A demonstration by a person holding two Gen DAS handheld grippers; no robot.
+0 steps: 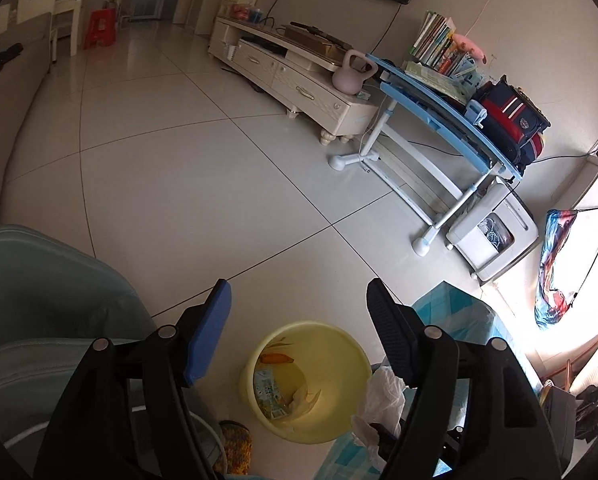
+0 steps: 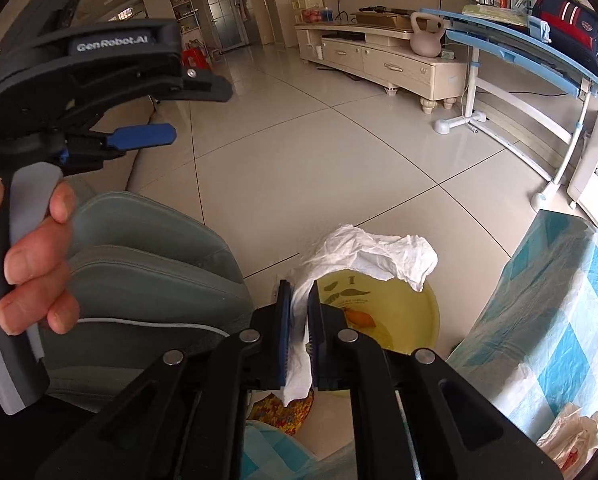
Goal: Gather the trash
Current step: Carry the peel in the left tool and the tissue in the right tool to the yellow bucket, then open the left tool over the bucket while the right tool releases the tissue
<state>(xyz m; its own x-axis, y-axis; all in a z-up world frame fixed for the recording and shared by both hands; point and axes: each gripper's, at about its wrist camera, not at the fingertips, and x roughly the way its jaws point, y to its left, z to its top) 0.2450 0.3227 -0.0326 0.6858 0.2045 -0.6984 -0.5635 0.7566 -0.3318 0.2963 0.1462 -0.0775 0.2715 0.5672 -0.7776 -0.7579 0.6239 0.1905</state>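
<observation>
Tissue: crumpled white tissue (image 2: 363, 256), low centre of the right wrist view, hanging above the near rim of the bin; its lower tail runs down between the fingers. In the left wrist view the same tissue (image 1: 383, 400) shows at lower right, beside the bin's right edge.

Bin: round yellow wastebasket (image 1: 351, 344) on the tiled floor, bottom centre of the left wrist view; in the right wrist view its yellow wall (image 2: 423, 300) sits just behind the tissue.

Already inside: an orange scrap (image 1: 277, 358), a printed wrapper (image 1: 269, 394) and a pale crumpled piece (image 1: 305, 398) lie in the bin, so some collecting looks done.

Left to do: this tissue is not yet in the bin; it seems to need only a release over the opening. A plastic bag (image 2: 575, 432) lies at the lower right edge on the blue checked cloth (image 2: 559, 312); whether it is trash I cannot tell.

Right gripper: right gripper (image 2: 299, 328) closed narrow, both pads pinching the tissue's lower part.

Left gripper: left gripper (image 1: 299, 320) spread wide with nothing between its fingers, pointing over the bin; in the right wrist view it is at upper left, held by the person's left hand (image 2: 31, 256).

Surroundings: grey-green cushioned seat (image 2: 139, 264) to the left of the bin, blue desk (image 1: 439, 116) and TV cabinet (image 1: 299, 80) well apart, toward the upper right.
</observation>
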